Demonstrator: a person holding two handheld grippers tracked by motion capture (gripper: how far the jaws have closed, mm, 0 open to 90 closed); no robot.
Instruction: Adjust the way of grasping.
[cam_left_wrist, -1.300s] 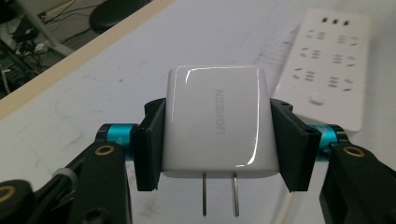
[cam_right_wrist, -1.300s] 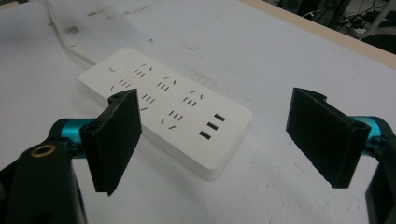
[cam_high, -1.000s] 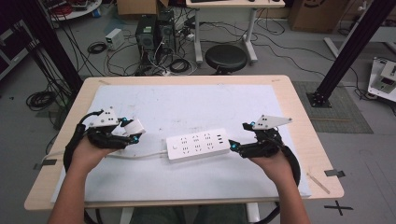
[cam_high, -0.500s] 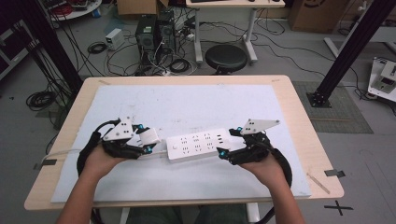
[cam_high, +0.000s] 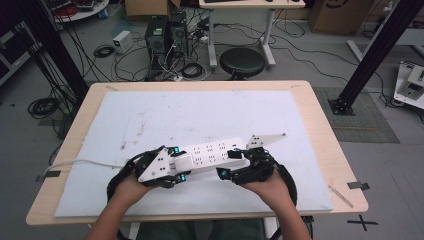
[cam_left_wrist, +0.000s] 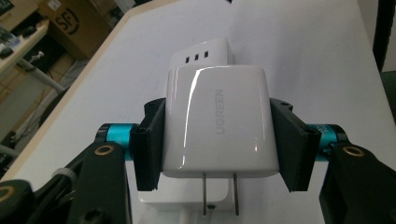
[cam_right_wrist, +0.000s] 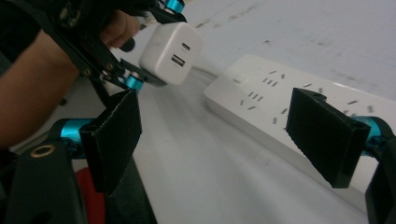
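Note:
A white power strip (cam_high: 212, 154) lies slantwise on the white mat (cam_high: 200, 115), near the front. My left gripper (cam_high: 181, 166) is shut on a white UGREEN charger (cam_left_wrist: 217, 121), whose two prongs (cam_left_wrist: 219, 196) stick out toward the camera. It holds the charger over the strip's left end (cam_left_wrist: 201, 53). In the right gripper view the charger (cam_right_wrist: 170, 51) hangs just above the strip (cam_right_wrist: 280, 107), apart from it. My right gripper (cam_high: 235, 169) is open by the strip's right part. Its pads (cam_right_wrist: 114, 135) stand wide apart, nothing pressed between them, and the strip runs behind the right one.
The strip's white cable (cam_high: 80, 162) trails left over the wooden table's edge (cam_high: 45, 210). Beyond the far edge, a black stool (cam_high: 242, 62) and computer cases (cam_high: 165, 35) with loose cables stand on the floor. A black frame post (cam_high: 370, 55) rises at the right.
Both hands have come inward toward the strip. The left gripper carried the charger rightward and slightly down to the strip's left end. The right gripper slid left along the strip.

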